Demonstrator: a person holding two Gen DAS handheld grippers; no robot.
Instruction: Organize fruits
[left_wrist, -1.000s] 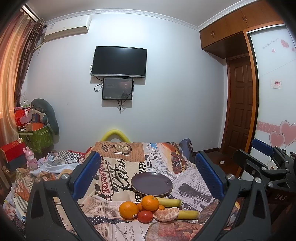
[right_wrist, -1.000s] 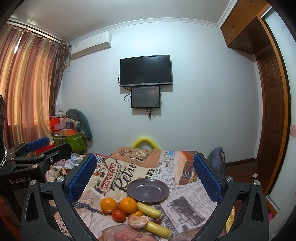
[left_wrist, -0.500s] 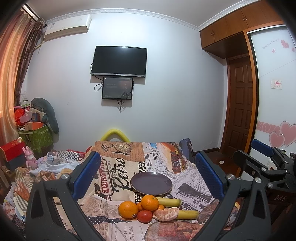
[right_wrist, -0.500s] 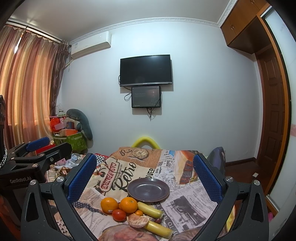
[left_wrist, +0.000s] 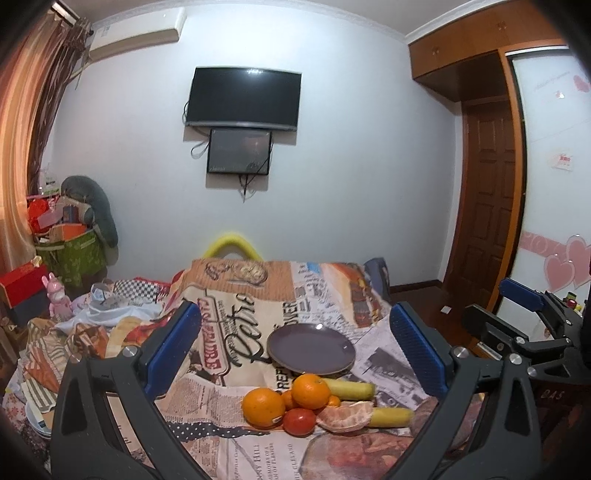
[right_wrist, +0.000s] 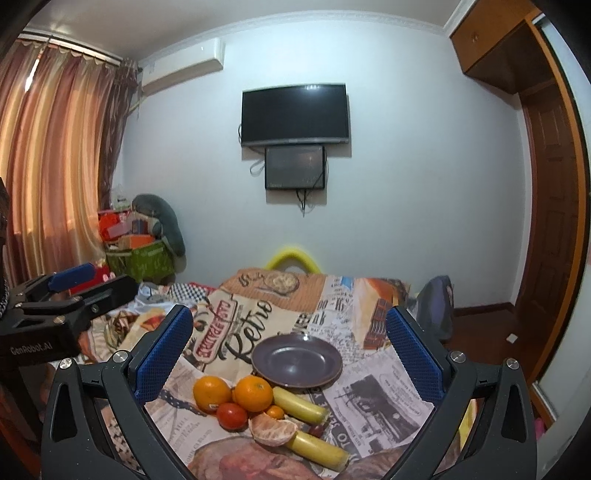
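Observation:
On the newspaper-print cloth lies a pile of fruit: two oranges (left_wrist: 263, 407) (left_wrist: 310, 390), a red tomato (left_wrist: 299, 421), a peeled mandarin (left_wrist: 345, 416) and two bananas (left_wrist: 351, 388) (left_wrist: 391, 416). Just behind it sits an empty dark purple plate (left_wrist: 311, 348). My left gripper (left_wrist: 295, 350) hovers open above and short of the pile, holding nothing. In the right wrist view the same oranges (right_wrist: 212, 392) (right_wrist: 253, 393), tomato (right_wrist: 231, 415), mandarin (right_wrist: 273, 429), bananas (right_wrist: 300, 404) (right_wrist: 319, 449) and plate (right_wrist: 296, 360) lie between the wide-open fingers of my right gripper (right_wrist: 288, 354), also empty.
The cloth-covered table (left_wrist: 236, 295) has a yellow chair back (left_wrist: 233, 243) behind it. Clutter, a pink toy (left_wrist: 57, 300) and boxes crowd the left side. The other gripper shows at each view's edge (left_wrist: 532, 325) (right_wrist: 55, 310). A wooden door (left_wrist: 487, 206) stands at right.

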